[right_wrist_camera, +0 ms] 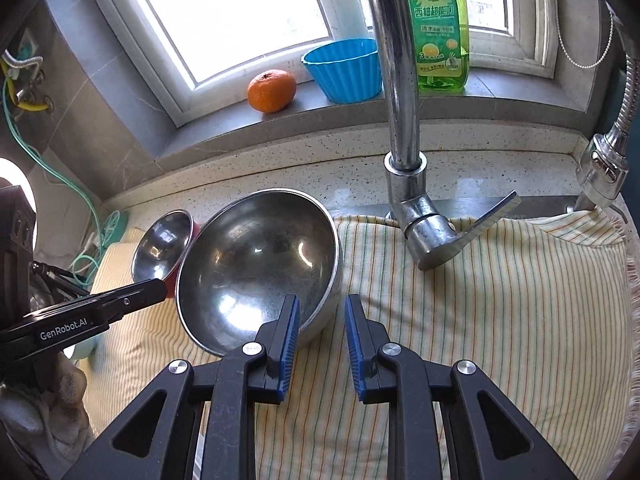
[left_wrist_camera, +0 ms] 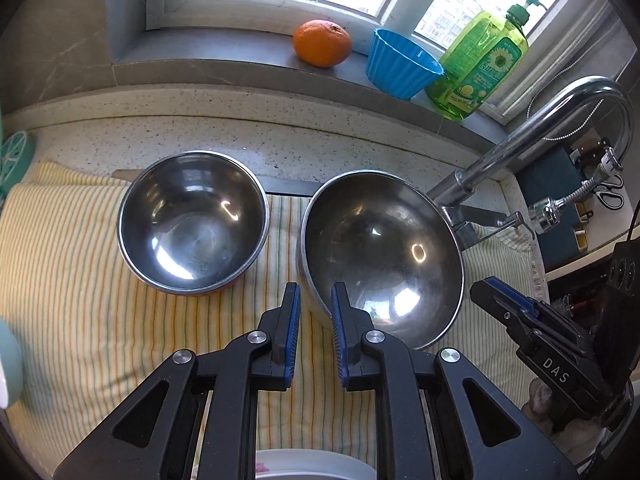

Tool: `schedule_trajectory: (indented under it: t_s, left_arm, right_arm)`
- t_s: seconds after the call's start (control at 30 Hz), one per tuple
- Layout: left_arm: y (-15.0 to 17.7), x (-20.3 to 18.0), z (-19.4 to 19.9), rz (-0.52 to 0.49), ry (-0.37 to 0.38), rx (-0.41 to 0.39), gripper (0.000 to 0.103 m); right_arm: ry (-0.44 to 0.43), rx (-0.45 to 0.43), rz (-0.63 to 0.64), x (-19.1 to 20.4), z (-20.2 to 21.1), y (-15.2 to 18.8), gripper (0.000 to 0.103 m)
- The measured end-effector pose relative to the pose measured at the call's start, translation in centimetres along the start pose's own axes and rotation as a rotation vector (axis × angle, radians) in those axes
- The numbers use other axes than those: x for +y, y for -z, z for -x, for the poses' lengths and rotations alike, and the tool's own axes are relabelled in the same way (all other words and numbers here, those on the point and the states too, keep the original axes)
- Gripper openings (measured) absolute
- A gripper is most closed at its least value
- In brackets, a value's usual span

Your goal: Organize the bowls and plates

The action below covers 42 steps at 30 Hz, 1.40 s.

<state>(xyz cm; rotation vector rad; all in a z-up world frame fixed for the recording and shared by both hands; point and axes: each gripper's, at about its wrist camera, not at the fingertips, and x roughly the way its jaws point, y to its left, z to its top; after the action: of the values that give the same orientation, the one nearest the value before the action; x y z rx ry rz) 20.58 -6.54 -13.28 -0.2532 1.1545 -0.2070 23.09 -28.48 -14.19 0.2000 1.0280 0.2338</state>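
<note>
A large steel bowl (left_wrist_camera: 384, 248) (right_wrist_camera: 256, 264) is over a striped cloth (left_wrist_camera: 80, 280). A smaller steel bowl (left_wrist_camera: 192, 220) (right_wrist_camera: 162, 246) with a red outside stands on the cloth to its left. My left gripper (left_wrist_camera: 316, 292) is narrowly shut on the large bowl's near left rim, one pad outside the wall and one inside. My right gripper (right_wrist_camera: 322, 304) grips the opposite rim the same way, its left pad inside the bowl. Each gripper also shows from the side in the other view, the left gripper (right_wrist_camera: 162, 286) and the right gripper (left_wrist_camera: 482, 286), tip at the bowl's edge.
A chrome faucet (right_wrist_camera: 400, 100) rises right behind the bowl, its lever over the cloth. On the window sill are an orange (right_wrist_camera: 272, 90), a blue cup (right_wrist_camera: 344, 70) and a green soap bottle (right_wrist_camera: 436, 24). A white plate (left_wrist_camera: 312, 464) and a teal bowl (left_wrist_camera: 6, 364) lie near me.
</note>
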Motion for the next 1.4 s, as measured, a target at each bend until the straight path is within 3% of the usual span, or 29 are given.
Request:
schedule_trajectory:
  t_s: [0.37,0.87,1.4]
  left_arm:
    - [-1.1,0.1,-2.3,-0.008,-0.021,0.04,0.014]
    - [-1.2,-0.2,-3.6,-0.042,-0.026,0.065,0.014]
    - [-0.1,-0.6,-2.5,-0.044,-0.011,0.063,0.014]
  right_arm:
    - [0.05,0.035,0.008,-0.3,-2.6,-0.9,0.021]
    - [0.045,0.09,0.033,0.5,-4.6,-1.2,0.019]
    - [0.05,0.101,0.023,0.5,-3.4,-0.3,0.013]
